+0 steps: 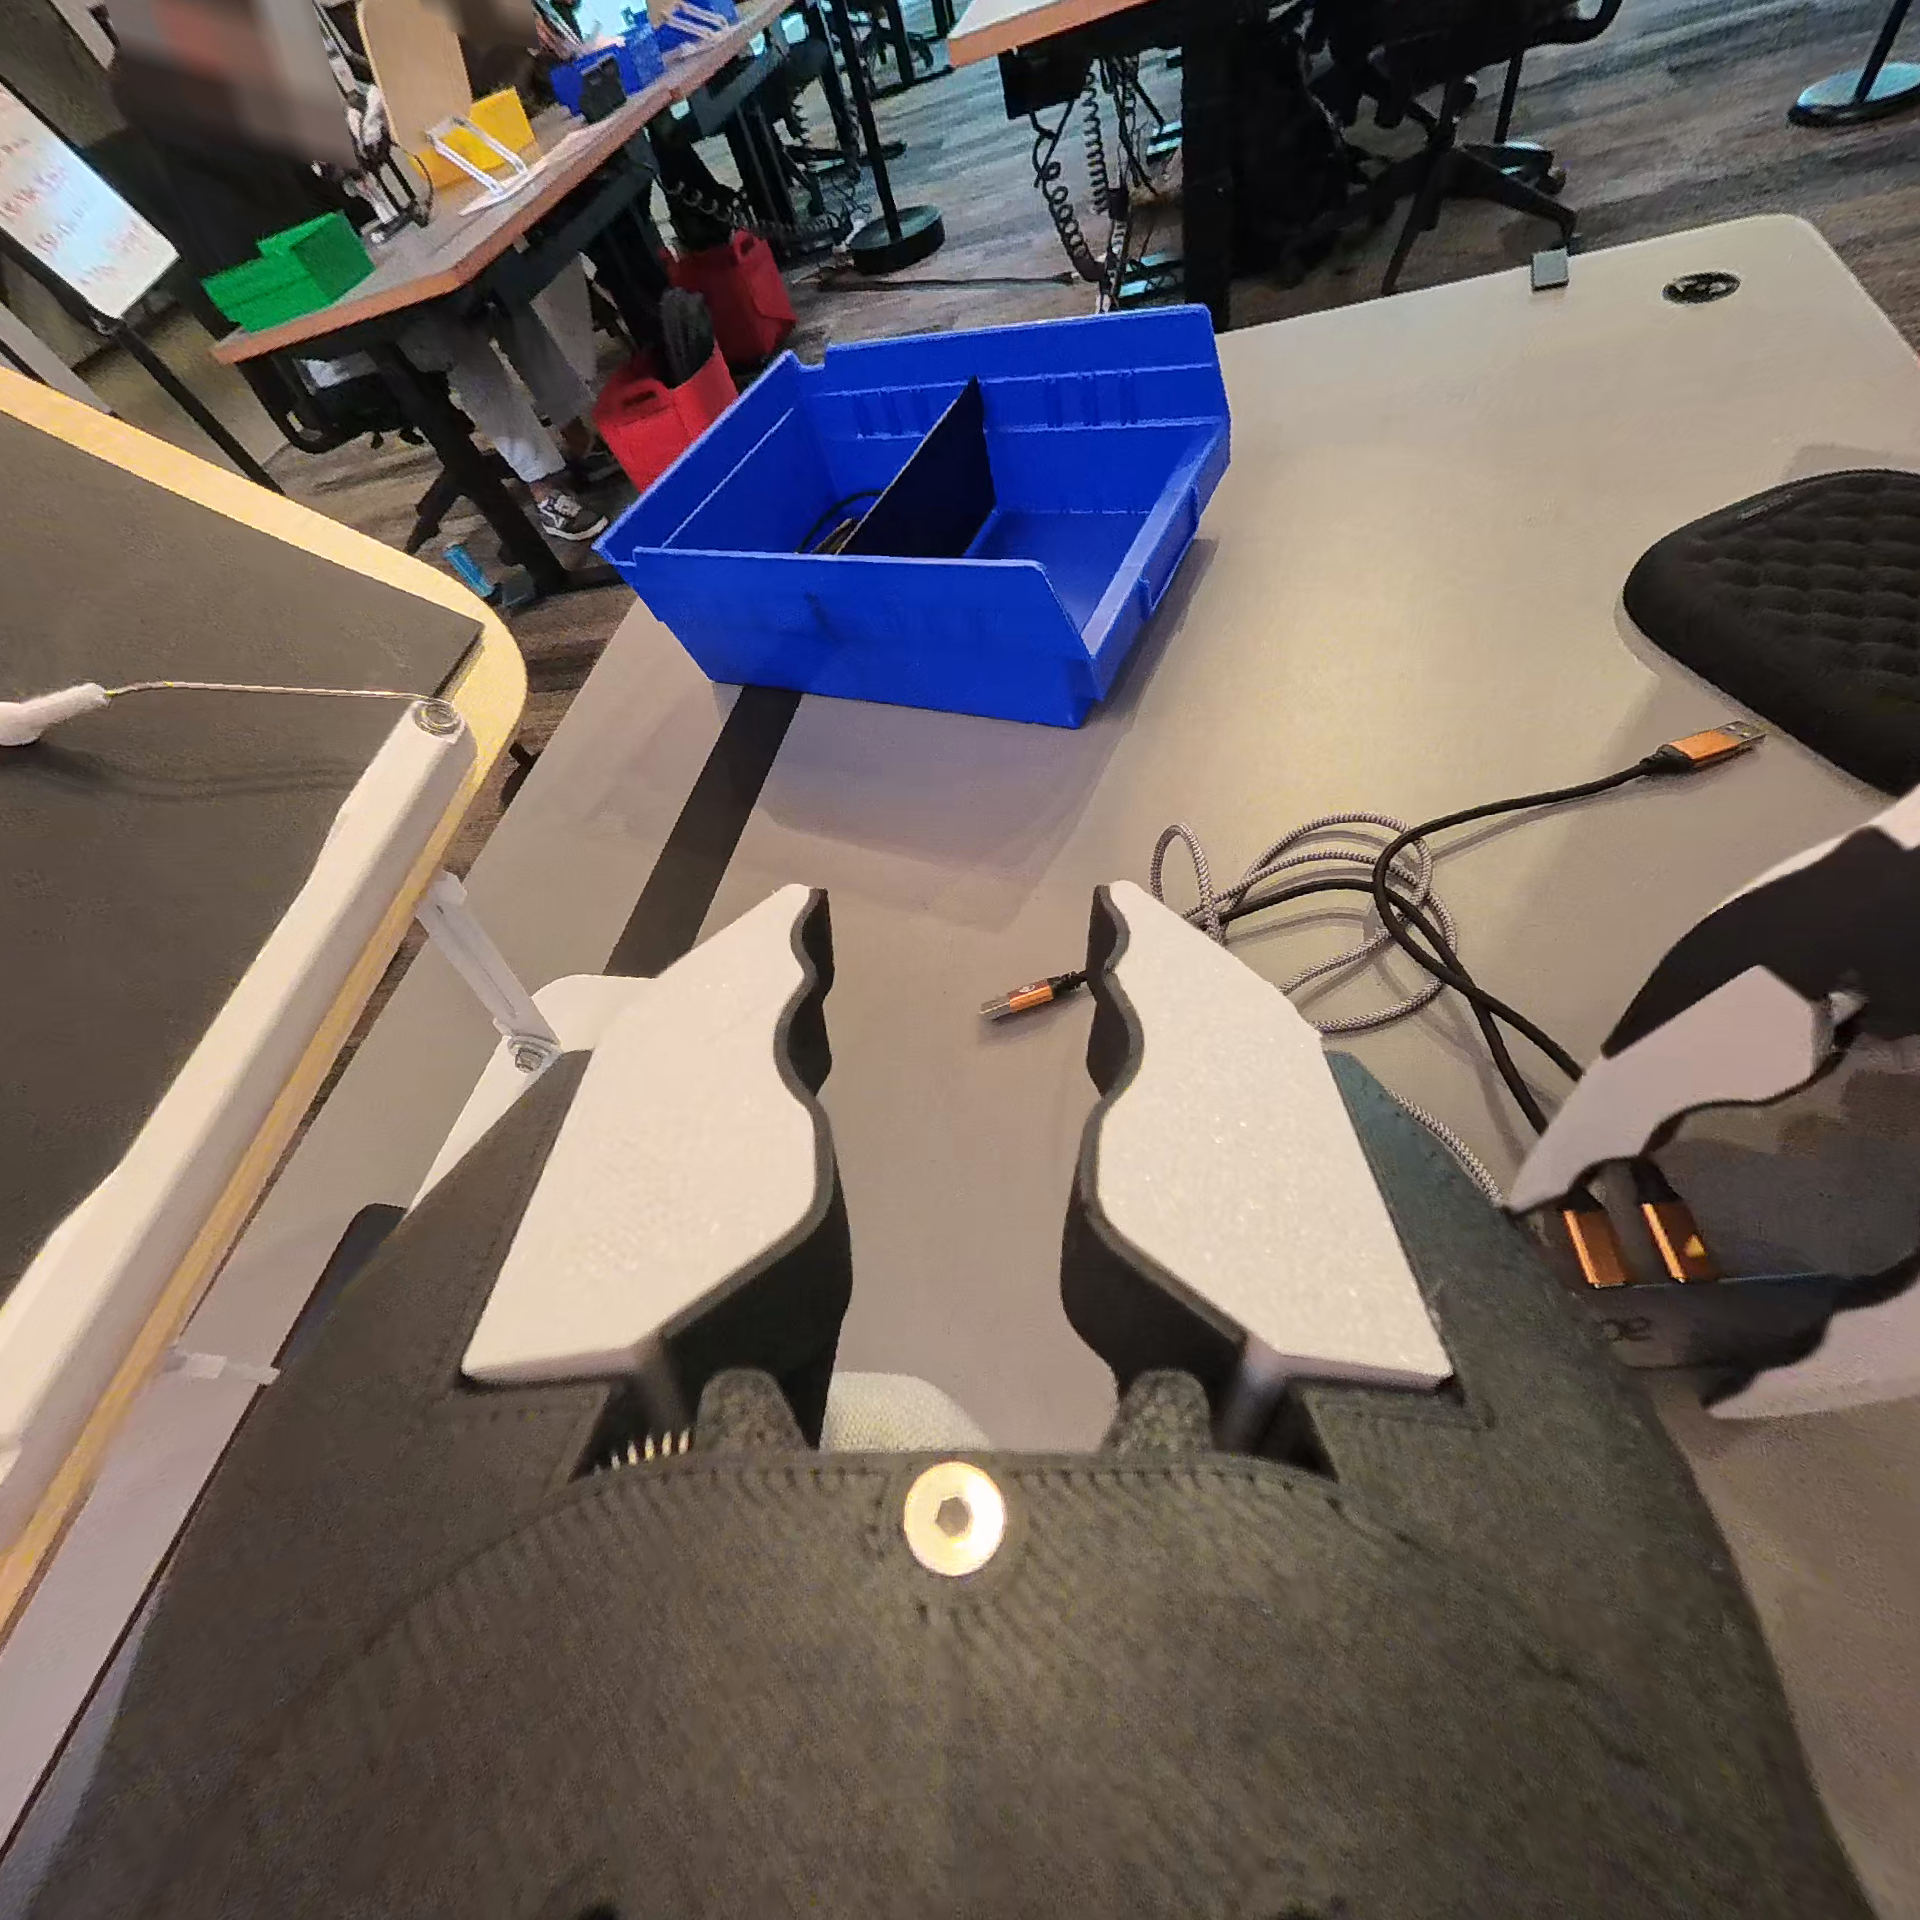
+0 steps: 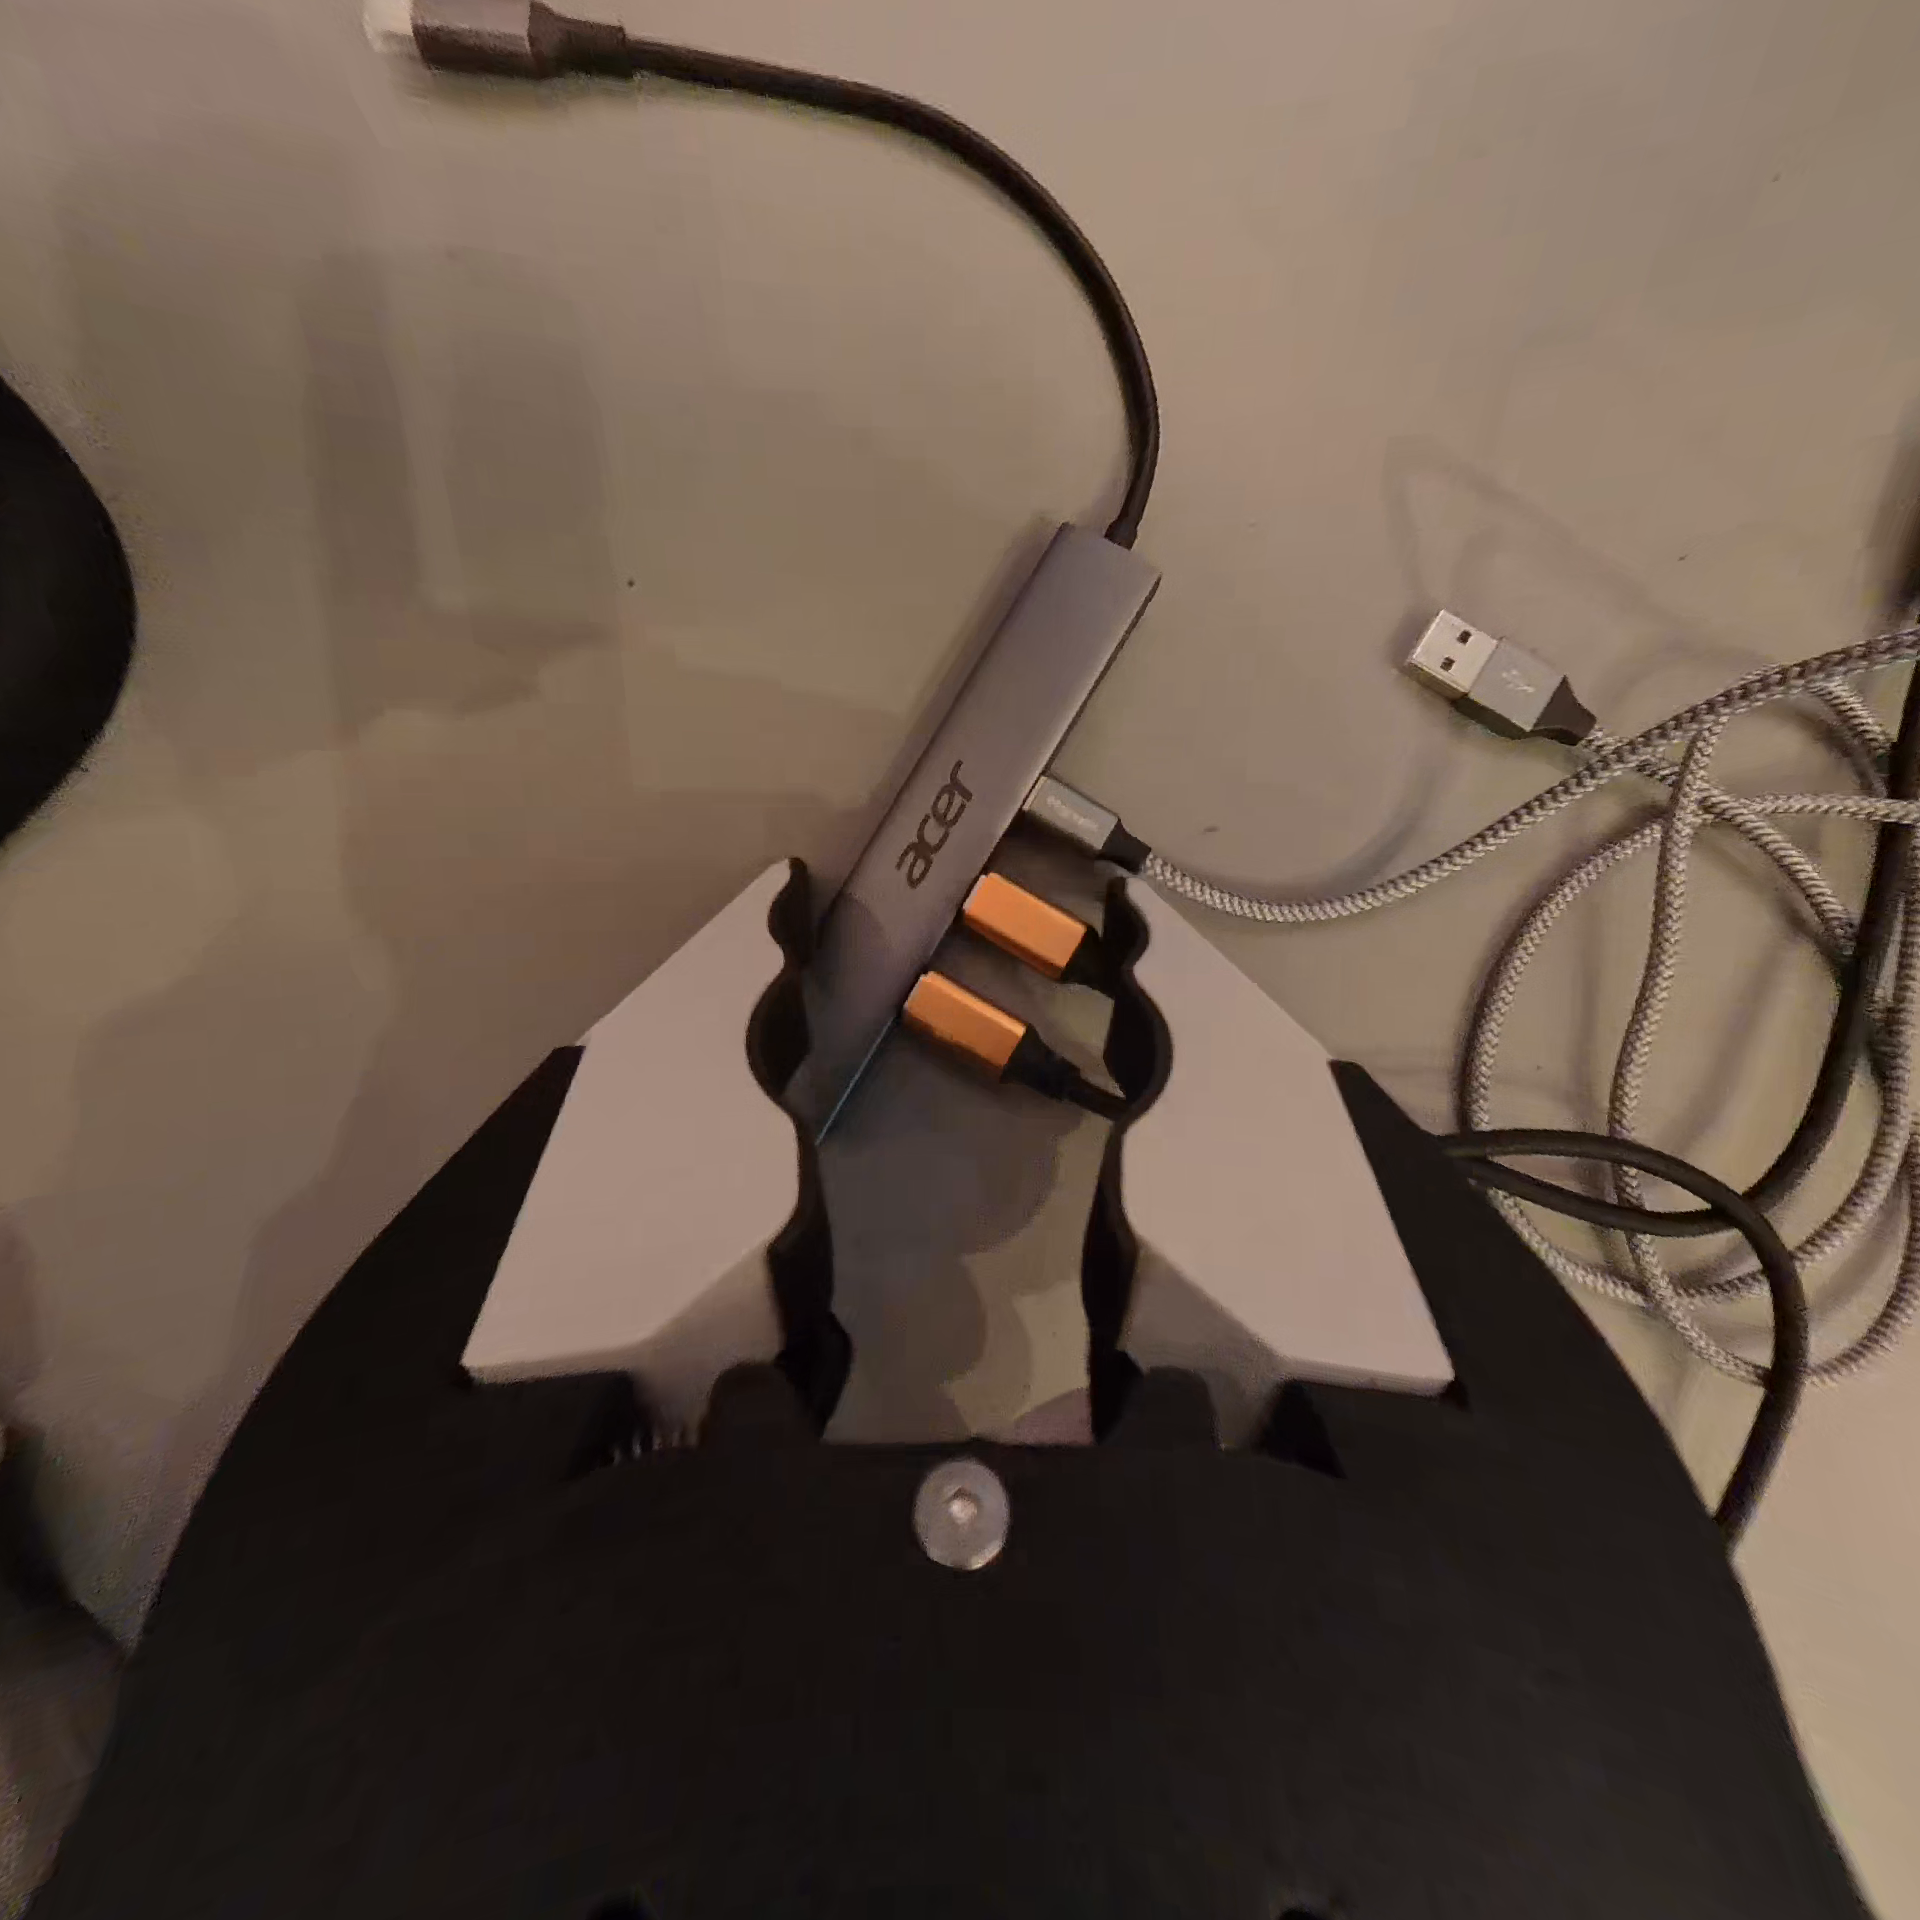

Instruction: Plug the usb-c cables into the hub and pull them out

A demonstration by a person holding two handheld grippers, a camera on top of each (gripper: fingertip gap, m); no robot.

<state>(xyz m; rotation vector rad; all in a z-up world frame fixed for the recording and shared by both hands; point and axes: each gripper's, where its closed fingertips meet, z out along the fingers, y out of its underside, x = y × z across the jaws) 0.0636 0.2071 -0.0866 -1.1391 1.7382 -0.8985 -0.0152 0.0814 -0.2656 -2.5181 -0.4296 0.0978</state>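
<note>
Jaws on the left gripper (image 1: 956,1039) stand spread wide with only bare bench top between them. Jaws on the right gripper (image 2: 951,997) are also apart, straddling the near end of the slim grey metal USB hub (image 2: 997,748) and the two orange metal plugs (image 2: 997,966) seated in its side; whether either pad touches hub or plug cannot be told, though nothing looks pinched.

Progress, as judged:
- Three plugs sit in the hub: the two orange ones and a grey metal plug on a grey braided cable (image 2: 1455,883), next port along.
- Far end of the hub's port side looks vacant, though it is too foreshortened to be sure.
- A loose grey USB-A plug (image 2: 1496,681) lies on the bench just right of the hub, unplugged.
- Left wrist view shows two more orange-sleeved plug ends lying free: one (image 1: 1029,995) near the left gripper's right finger, one (image 1: 1704,746) toward the bench's right edge by a black quilted pad (image 1: 1787,613).
- Plugging seems mostly done; all pulling-out seemingly remains.

Hard to make out:
- Hub's own black lead (image 2: 1039,208) runs off toward the top of frame, its plug cut off and blurred.
- Cable tangle (image 1: 1351,914) hides which plug belongs to which lead.
- Blue plastic divided bin (image 1: 935,540) at the bench's far left edge holds a dark cable, mostly hidden behind the divider.
</note>
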